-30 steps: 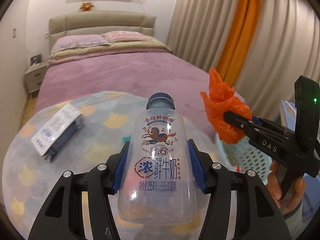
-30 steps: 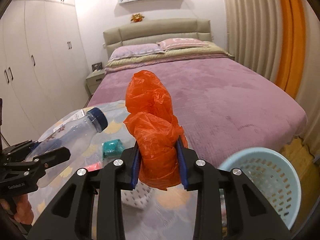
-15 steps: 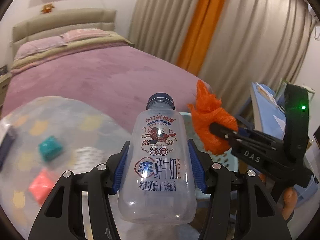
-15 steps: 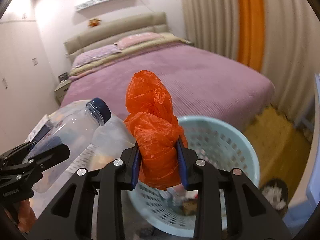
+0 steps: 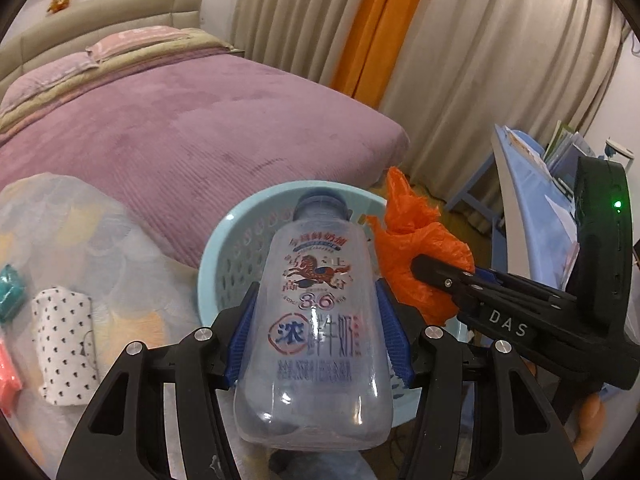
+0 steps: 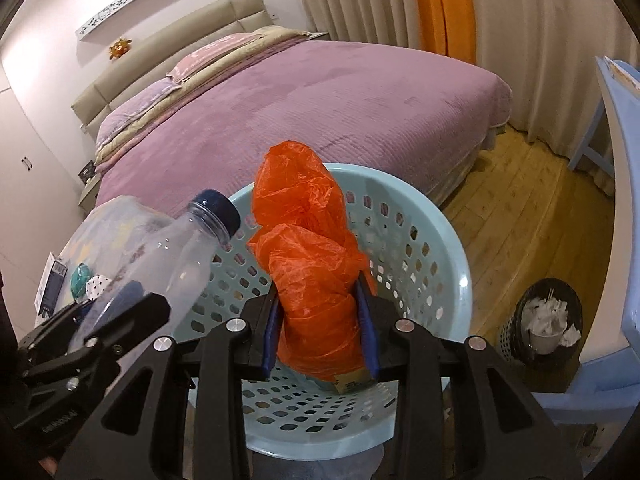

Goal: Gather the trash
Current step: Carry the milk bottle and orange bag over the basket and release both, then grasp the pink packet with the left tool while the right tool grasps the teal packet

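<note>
The bottle (image 5: 316, 332) sits low centre in the left view, clamped by the left gripper (image 5: 316, 340). Its long axis runs up the frame, cap toward the basket (image 5: 216, 264) behind it. The right gripper (image 6: 320, 332), jaws just loosened, has the bag (image 6: 308, 264) between them, upright over the basket. Judgement: release only once both are squarely over the opening.

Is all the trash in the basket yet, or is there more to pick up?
Not yet. The blue basket already has a few scraps at the bottom. The left gripper holds an empty bottle over it. The right gripper has just been opening around an orange bag, which sits between its jaws above the basket. Small things still lie on the table, like a dotted packet.
</note>
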{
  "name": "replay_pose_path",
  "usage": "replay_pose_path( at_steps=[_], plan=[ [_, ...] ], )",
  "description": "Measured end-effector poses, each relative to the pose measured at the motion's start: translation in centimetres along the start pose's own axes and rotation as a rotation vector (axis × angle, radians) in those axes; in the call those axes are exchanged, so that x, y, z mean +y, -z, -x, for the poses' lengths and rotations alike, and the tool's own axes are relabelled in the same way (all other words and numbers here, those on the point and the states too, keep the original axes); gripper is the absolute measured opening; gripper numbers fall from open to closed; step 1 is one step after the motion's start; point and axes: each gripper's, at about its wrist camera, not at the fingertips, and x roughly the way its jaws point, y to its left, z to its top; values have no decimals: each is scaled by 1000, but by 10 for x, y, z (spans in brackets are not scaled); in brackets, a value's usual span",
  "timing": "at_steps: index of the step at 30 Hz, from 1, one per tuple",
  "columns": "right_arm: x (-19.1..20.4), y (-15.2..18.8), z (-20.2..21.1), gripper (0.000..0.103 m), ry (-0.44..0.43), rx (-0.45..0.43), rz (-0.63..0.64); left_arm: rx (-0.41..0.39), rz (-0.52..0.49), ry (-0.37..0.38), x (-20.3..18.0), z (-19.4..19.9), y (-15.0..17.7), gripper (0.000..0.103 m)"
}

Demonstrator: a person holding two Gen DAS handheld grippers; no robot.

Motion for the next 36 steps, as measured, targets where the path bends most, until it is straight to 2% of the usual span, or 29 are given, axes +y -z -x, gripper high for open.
replay_pose_path(
  at_steps=[3, 10, 15, 21, 28, 34, 36],
  plan=[
    [-8, -1, 0, 55, -18, -8, -33, -13, 15, 14, 0, 3, -2, 63],
    [-9, -1, 14, 55, -32, -44, -28, -63, 19, 8, 3, 29, 3, 64],
    [4, 0, 25, 55, -48, -63, 9, -101, 37, 6, 8, 51, 10, 64],
    [36, 4, 40, 55, -75, -88, 75, -144, 70, -12, 23, 82, 21, 64],
    [67, 9, 48, 55, -111, -95, 138, -189, 116, -65, 55, 118, 38, 64],
    [98, 18, 45, 56, -145, -79, 194, -213, 182, -144, 99, 146, 54, 65],
    [109, 22, 42, 55, -160, -69, 216, -207, 205, -170, 119, 154, 62, 72]
  ],
)
